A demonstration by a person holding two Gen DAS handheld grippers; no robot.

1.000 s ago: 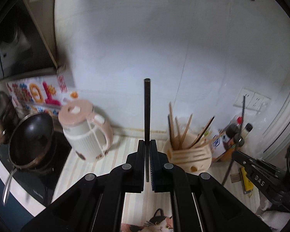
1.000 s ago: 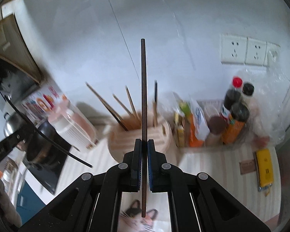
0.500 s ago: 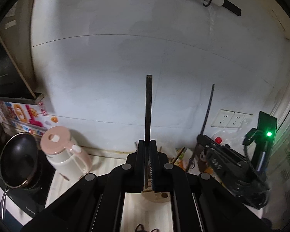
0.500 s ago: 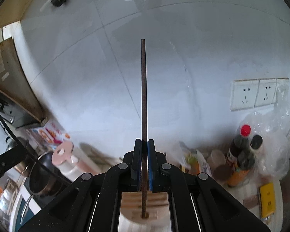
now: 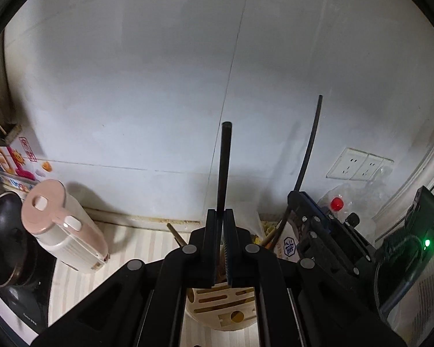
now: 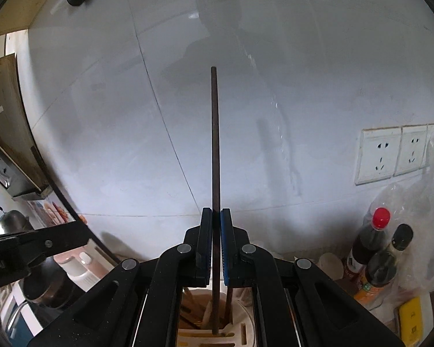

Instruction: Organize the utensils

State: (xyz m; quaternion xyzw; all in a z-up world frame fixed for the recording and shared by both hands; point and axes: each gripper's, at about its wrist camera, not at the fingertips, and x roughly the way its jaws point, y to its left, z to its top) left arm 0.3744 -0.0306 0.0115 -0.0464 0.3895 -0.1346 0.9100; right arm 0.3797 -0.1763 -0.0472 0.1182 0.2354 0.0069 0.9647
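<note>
Left wrist view: the left gripper (image 5: pixel 223 225) has its two fingers (image 5: pixel 212 231) clenched on one black chopstick (image 5: pixel 224 167), which stands upright, its long axis running straight ahead of the fingertips with the blunt end up toward the white wall (image 5: pixel 159 86). Below and behind the fingers sits one cream utensil holder (image 5: pixel 217 309) with slotted top; wooden sticks (image 5: pixel 175 232) lean out of it to the left of the fingers. To the right of the fingers the right gripper (image 5: pixel 296 199) shows, gripping a second dark chopstick (image 5: pixel 309 144) that points up and curves slightly in the lens. Far left of the fingers stand one pink kettle (image 5: pixel 60 225) and one dark pan (image 5: pixel 3 231). To the right, a double wall socket (image 5: pixel 358 167) and a red-capped bottle (image 5: pixel 336 203).

Right wrist view: the right gripper (image 6: pixel 216 217) is clamped on one brown chopstick (image 6: pixel 215 144). It is vertical, upper end ahead of the fingertips; its lower end reaches down between the fingers into the utensil holder (image 6: pixel 246 321), whether touching the bottom I cannot tell. Several wooden sticks (image 6: pixel 189 303) rest inside the holder. Right of the fingers are two dark bottles (image 6: pixel 370 240), one red-capped, one black-capped, and three socket plates (image 6: pixel 399 153). Left of the fingers the left gripper (image 6: pixel 49 241) reaches in.
</note>
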